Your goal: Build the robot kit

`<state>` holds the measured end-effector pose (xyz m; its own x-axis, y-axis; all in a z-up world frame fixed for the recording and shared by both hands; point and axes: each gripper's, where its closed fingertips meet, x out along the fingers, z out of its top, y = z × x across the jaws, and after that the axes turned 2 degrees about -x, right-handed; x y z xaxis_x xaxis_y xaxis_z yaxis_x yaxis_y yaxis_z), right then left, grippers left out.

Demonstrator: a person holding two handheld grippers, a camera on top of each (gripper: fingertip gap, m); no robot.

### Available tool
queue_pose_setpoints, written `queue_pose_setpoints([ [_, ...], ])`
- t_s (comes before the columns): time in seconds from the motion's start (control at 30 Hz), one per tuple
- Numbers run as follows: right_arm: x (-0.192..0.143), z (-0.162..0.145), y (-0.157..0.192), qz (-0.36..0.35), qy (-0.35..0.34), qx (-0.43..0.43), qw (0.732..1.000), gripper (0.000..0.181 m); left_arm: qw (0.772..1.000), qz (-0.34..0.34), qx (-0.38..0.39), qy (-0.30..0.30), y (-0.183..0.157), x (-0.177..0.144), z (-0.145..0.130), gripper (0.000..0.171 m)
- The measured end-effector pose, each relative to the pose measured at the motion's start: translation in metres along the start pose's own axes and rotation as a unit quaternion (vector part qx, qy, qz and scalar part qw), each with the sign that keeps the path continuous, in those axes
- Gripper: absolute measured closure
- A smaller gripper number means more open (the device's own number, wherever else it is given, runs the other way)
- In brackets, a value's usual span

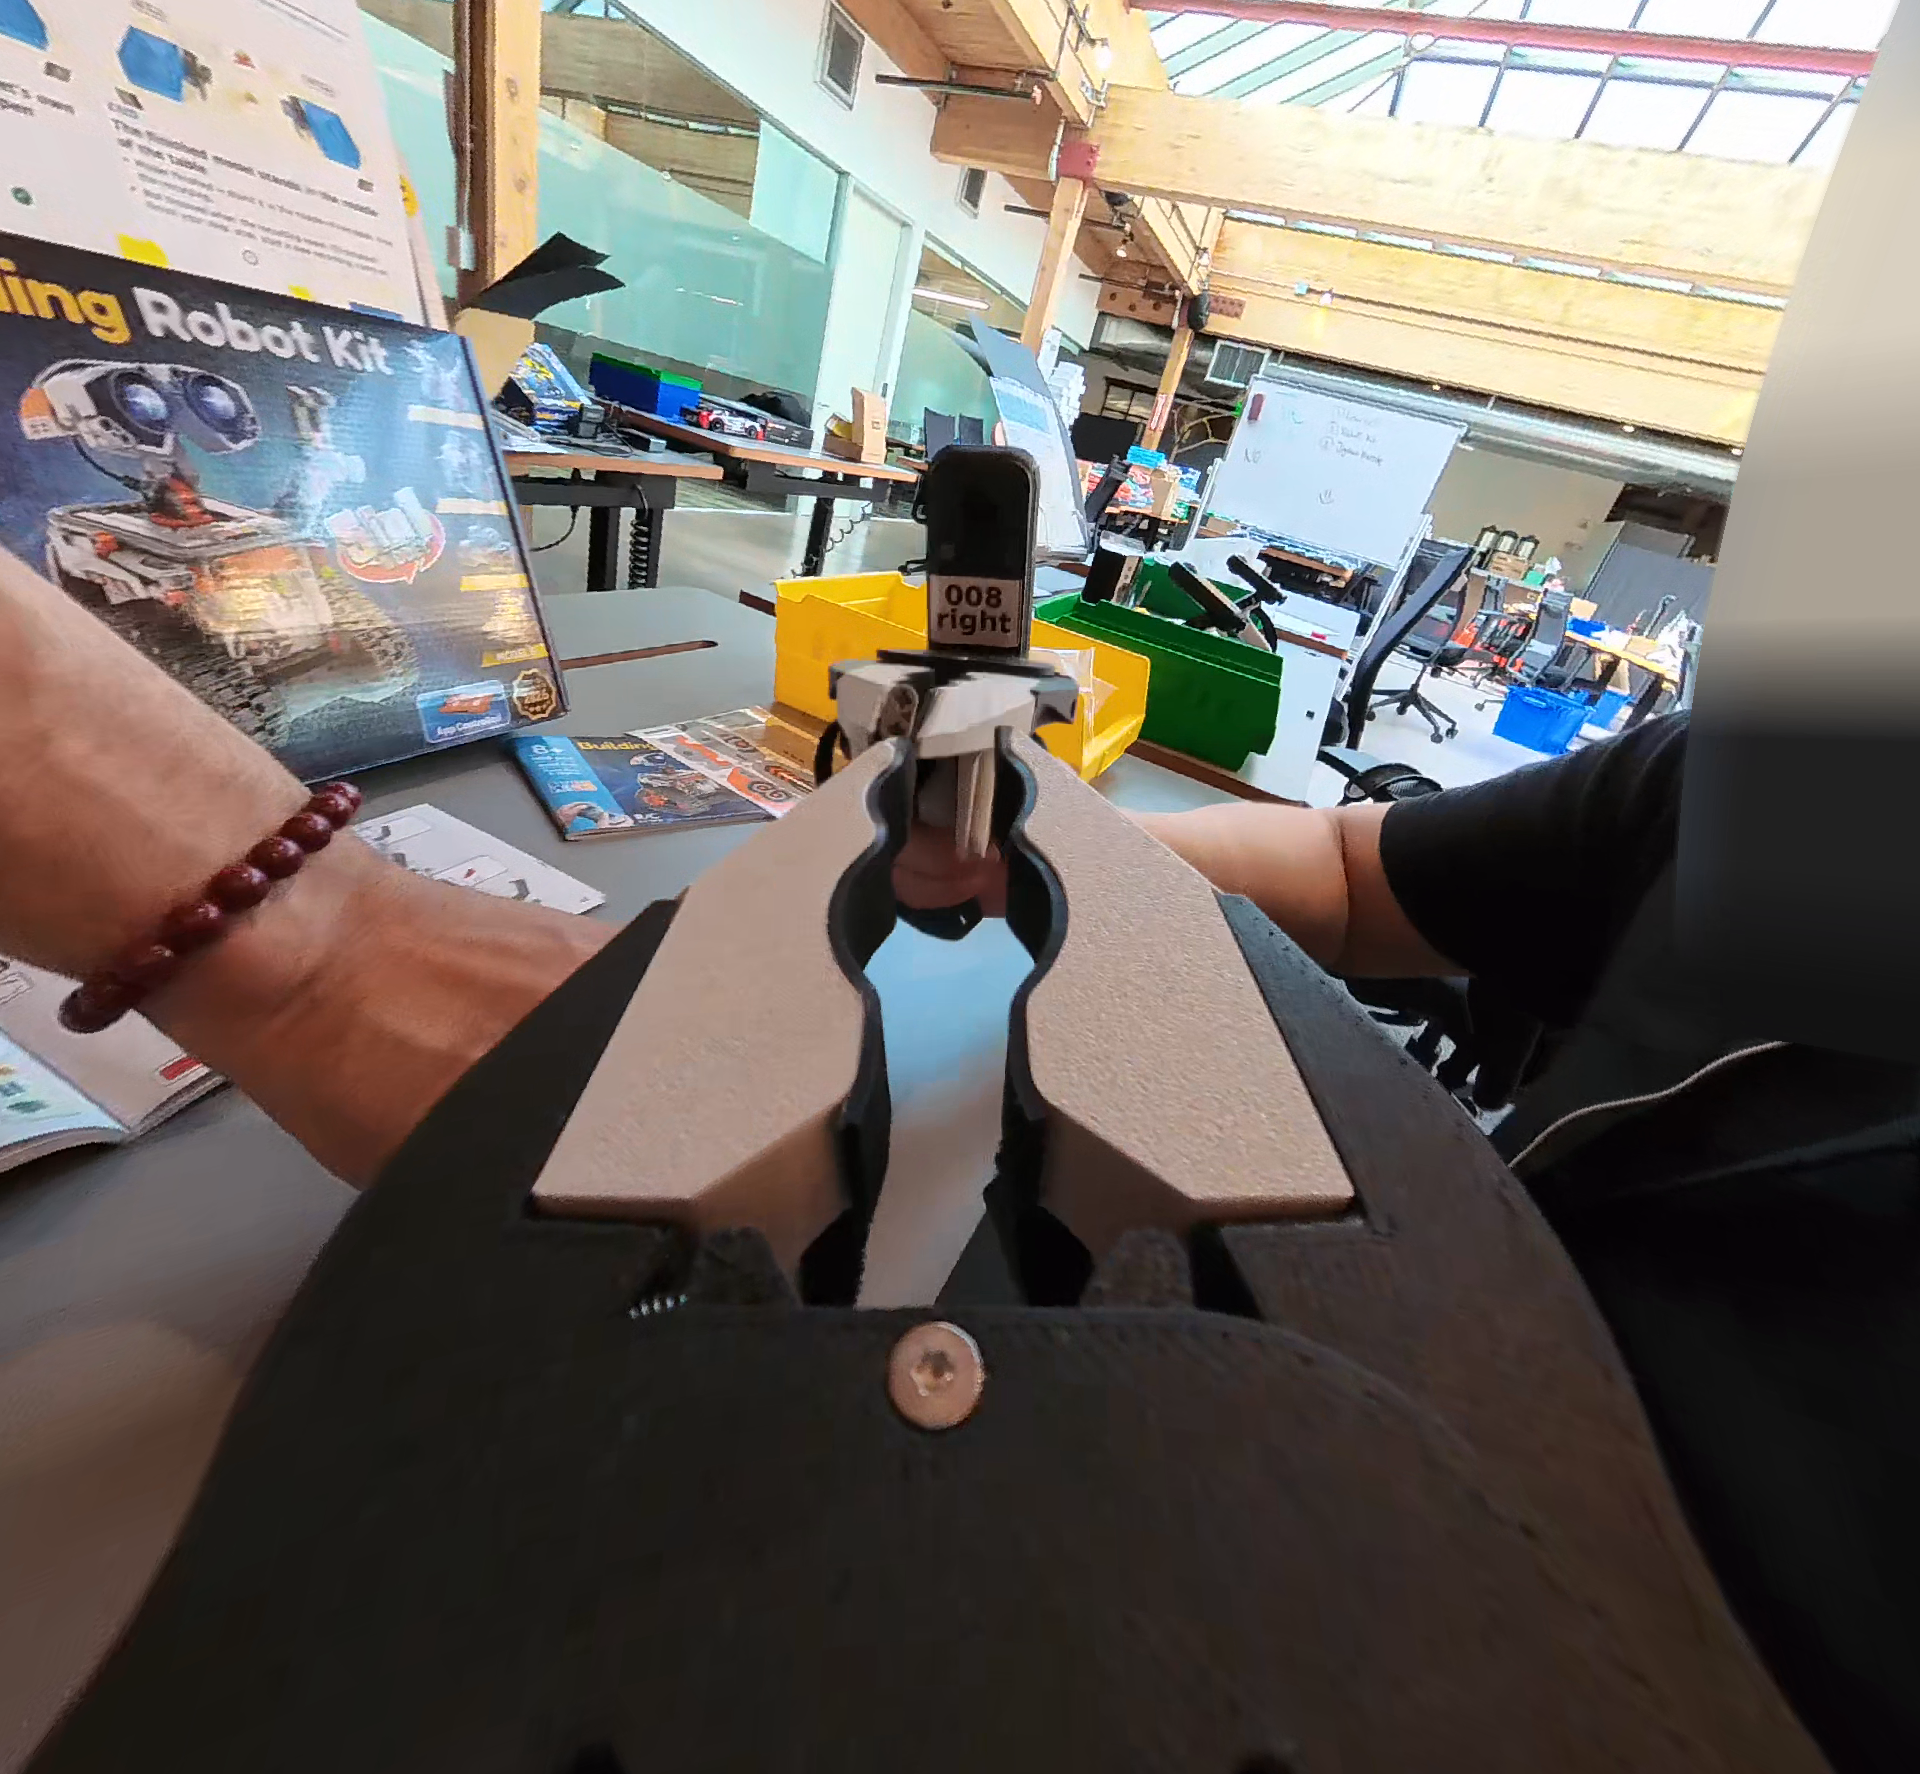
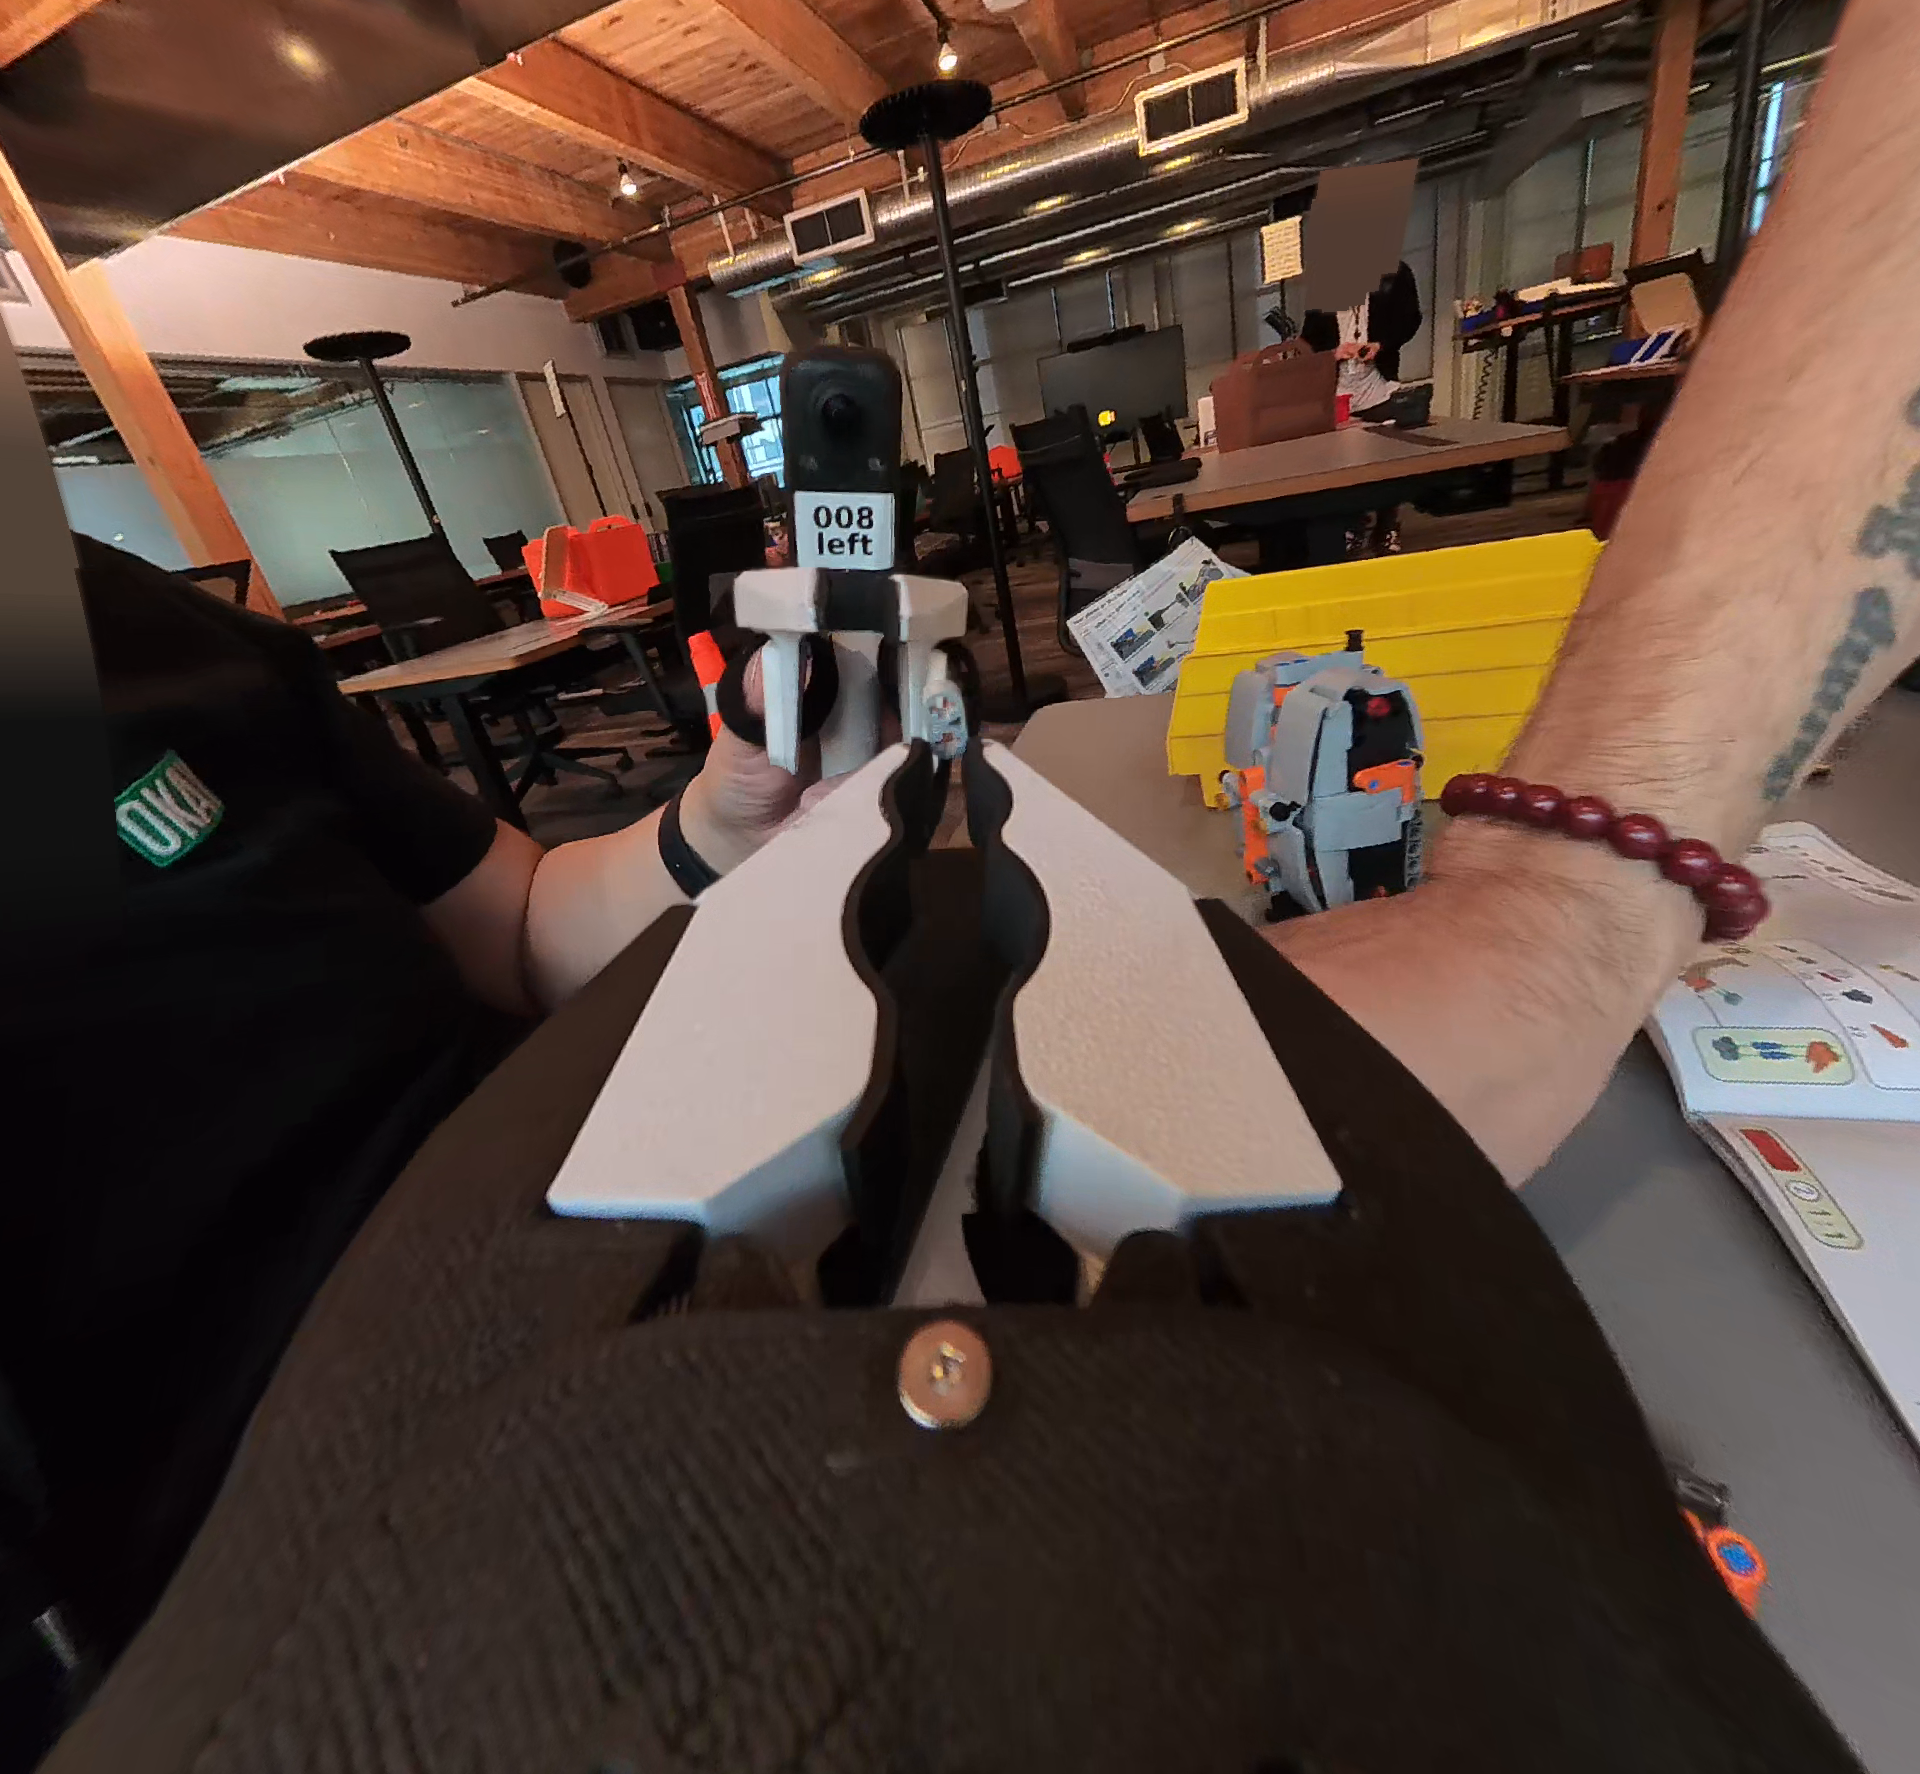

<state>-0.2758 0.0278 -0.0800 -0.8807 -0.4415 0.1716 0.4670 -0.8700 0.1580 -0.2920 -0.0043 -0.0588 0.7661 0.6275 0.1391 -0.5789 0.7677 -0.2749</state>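
— Far left, in the left wrist view?

— A forearm (image 1: 343, 976) with a red bead bracelet (image 1: 208, 903), lying across the grey table (image 1: 644, 623). Behind it, a boxed robot kit (image 1: 260, 529), propped upright. Just right of that, a booklet (image 1: 634, 779), flat on the table.

— And mid-frame?

— The left gripper (image 1: 948, 768), partly open, with a clear gap between the tips. Facing it tip to tip, the right gripper (image 1: 975, 831). Beside the left gripper's left fingertip, a small grey piece (image 1: 896, 714) with a cross-shaped hole. Cannot tell whether gripped by either.

— Farther right?

— A yellow bin (image 1: 1101, 696), then a green bin (image 1: 1195, 685) just beside it, both toward the table's far edge.

— Now the right wrist view, again from the left?

— A black sleeve (image 2: 260, 841) first. At centre, the right gripper's tips nearly together, only a slit between them; pinching anything or not, cannot tell. The small grey piece just above those tips, against one finger of the left gripper, fingers apart. Right of that, a grey-and-orange brick model (image 2: 1325, 789), upright on the table in front of the yellow bin. Then the braceleted forearm, and last an open instruction booklet (image 2: 1818, 1049).
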Motion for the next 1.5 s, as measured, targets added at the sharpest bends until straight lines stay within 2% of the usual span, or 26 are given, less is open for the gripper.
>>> queue_pose_setpoints([
  [0.27, 0.005, -0.003, 0.010, 0.013, 0.015, -0.012, 1.000, 0.176, 0.999, -0.004, 0.016, 0.028, -0.006, 0.027, -0.010, 0.159],
  [0.57, 0.009, -0.014, 0.011, 0.020, 0.046, -0.015, 0.999, 0.176, 0.996, 0.018, 0.047, 0.067, 0.006, 0.028, -0.023, 0.158],
  [0.77, 0.010, -0.018, 0.011, 0.022, 0.056, -0.014, 0.998, 0.176, 0.993, 0.017, 0.066, 0.099, 0.007, 0.030, -0.032, 0.165],
  [1.5, 0.011, -0.021, 0.010, 0.020, 0.061, -0.017, 0.998, 0.176, 0.996, 0.007, 0.043, 0.080, 0.009, 0.027, -0.030, 0.166],
])
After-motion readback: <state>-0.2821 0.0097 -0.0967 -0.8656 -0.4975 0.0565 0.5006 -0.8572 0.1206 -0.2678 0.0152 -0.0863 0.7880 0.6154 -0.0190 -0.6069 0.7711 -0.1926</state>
